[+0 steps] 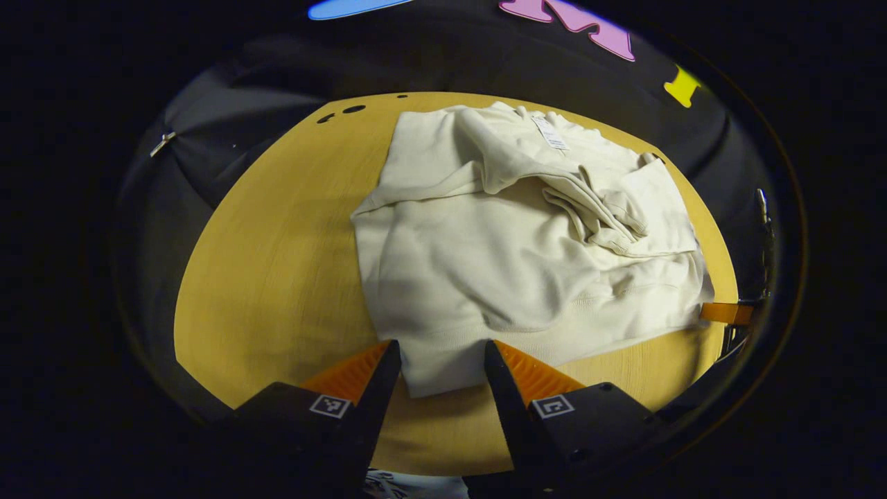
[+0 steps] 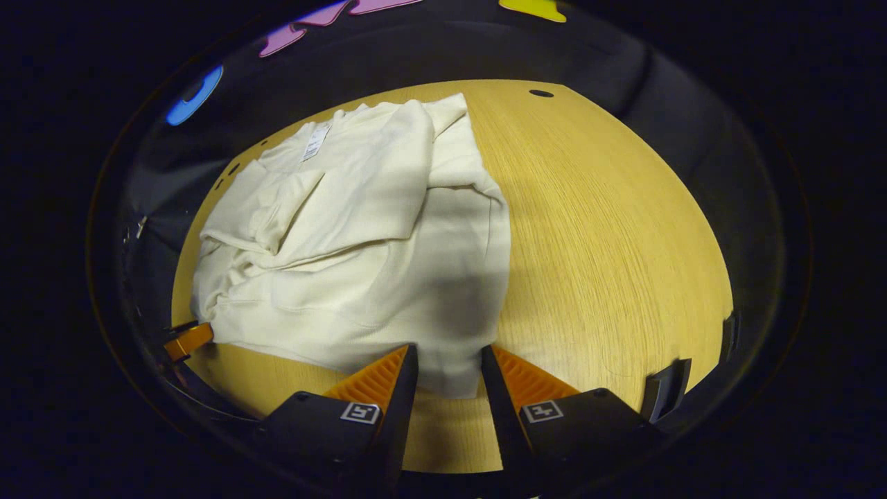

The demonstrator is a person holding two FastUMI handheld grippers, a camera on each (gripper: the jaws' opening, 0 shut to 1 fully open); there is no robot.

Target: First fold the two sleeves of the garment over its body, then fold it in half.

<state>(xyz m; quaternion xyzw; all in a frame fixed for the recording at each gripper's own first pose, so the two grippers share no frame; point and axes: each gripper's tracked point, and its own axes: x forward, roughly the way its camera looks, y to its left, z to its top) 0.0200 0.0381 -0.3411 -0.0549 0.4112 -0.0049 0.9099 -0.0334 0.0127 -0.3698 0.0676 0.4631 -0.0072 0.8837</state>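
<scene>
Fingers (image 1: 509, 374) wide apart at the left gripper (image 1: 442, 360), around one near corner of the cream garment (image 1: 513, 235). Same at the right gripper (image 2: 449, 364), gaping around the other corner. Flat on the yellow table (image 1: 277, 277), both sleeves (image 1: 554, 184) folded in. Could pinch just the top layer, then lose the sleeves on lifting.

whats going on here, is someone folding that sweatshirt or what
A person holding two grippers is folding a cream sweatshirt on a wooden table. Both sleeves already lie bunched across its body. The left gripper and right gripper sit open at the two near corners of the hem, each with cloth between its fingers. The fold in half is not yet done.
</scene>
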